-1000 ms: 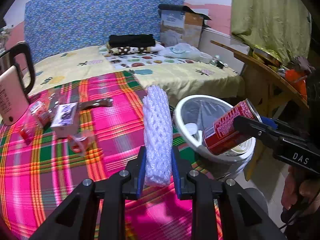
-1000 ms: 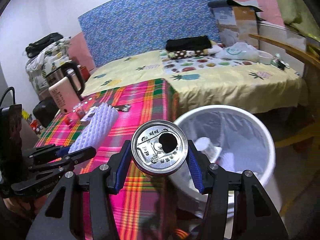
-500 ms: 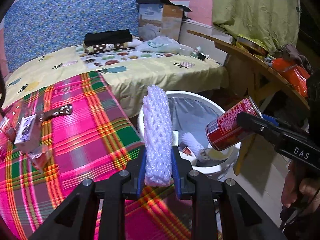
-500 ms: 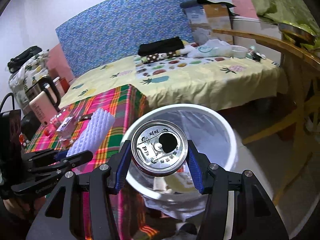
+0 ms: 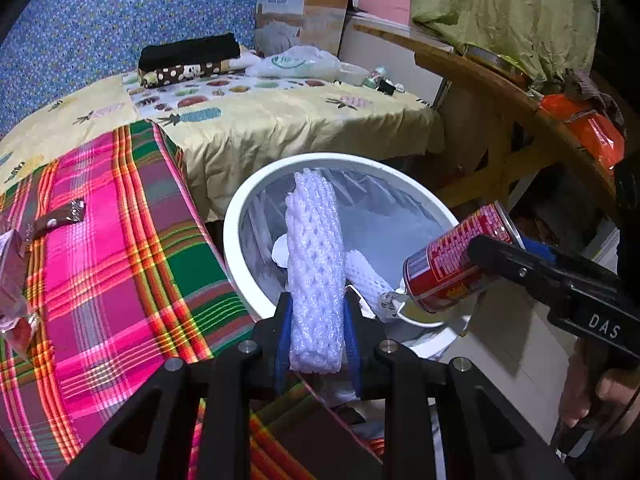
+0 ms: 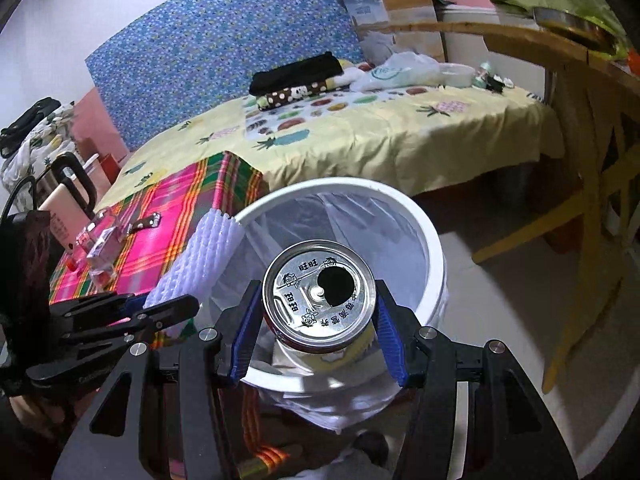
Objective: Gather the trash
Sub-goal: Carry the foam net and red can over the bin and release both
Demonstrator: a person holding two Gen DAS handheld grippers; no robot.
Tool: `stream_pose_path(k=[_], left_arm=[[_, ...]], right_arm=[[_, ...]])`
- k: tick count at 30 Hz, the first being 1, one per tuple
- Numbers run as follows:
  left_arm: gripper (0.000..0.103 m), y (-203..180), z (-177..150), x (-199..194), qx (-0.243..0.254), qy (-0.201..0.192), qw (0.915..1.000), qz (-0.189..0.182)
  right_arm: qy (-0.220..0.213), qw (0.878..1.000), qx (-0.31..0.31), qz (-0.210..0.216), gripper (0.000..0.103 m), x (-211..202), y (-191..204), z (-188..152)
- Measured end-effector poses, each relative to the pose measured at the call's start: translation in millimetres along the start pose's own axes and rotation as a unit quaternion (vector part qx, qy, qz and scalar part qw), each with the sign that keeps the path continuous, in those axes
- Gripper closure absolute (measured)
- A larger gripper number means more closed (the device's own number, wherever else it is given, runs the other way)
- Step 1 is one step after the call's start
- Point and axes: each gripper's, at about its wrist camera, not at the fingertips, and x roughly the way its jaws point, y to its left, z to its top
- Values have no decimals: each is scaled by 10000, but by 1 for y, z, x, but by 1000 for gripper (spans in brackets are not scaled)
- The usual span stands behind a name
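Black two-finger claws with blue pads

The left claw (image 5: 316, 332) and right claw (image 6: 319, 320) are black, with silver screws and blue ribbed pads (image 6: 390, 344); white letters, apparently "DAS", mark the right one, and bare skin shows on the right hand (image 5: 592, 400).

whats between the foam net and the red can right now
In the left wrist view, the open mouth of the white bin lies between the foam net and red can, with another foam net piece down inside.

can (image 6: 319, 304): shiny metal top, glossy red printed side
foam net (image 5: 316, 272): soft white foam, bumpy
bin (image 6: 434, 240): smooth white plastic
tablecloth (image 5: 108, 264): woven plaid cloth
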Motion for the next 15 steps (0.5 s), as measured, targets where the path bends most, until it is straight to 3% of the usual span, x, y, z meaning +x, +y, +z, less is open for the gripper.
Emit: stream_pose_path(k=[5, 8, 10, 15], left_arm=[[76, -3, 0, 10, 7, 93, 9999, -59], [65, -3, 0, 11, 1, 105, 9999, -106], [53, -3, 0, 10, -5, 47, 9999, -118], [51, -1, 2, 5, -7, -69, 9999, -90]], right_arm=[[69, 9999, 113, 43, 48, 4, -5, 2], [76, 9998, 166, 31, 48, 5, -7, 2], [32, 9999, 167, 6, 48, 5, -7, 2], [-128, 9999, 109, -19, 48, 0, -6, 4]])
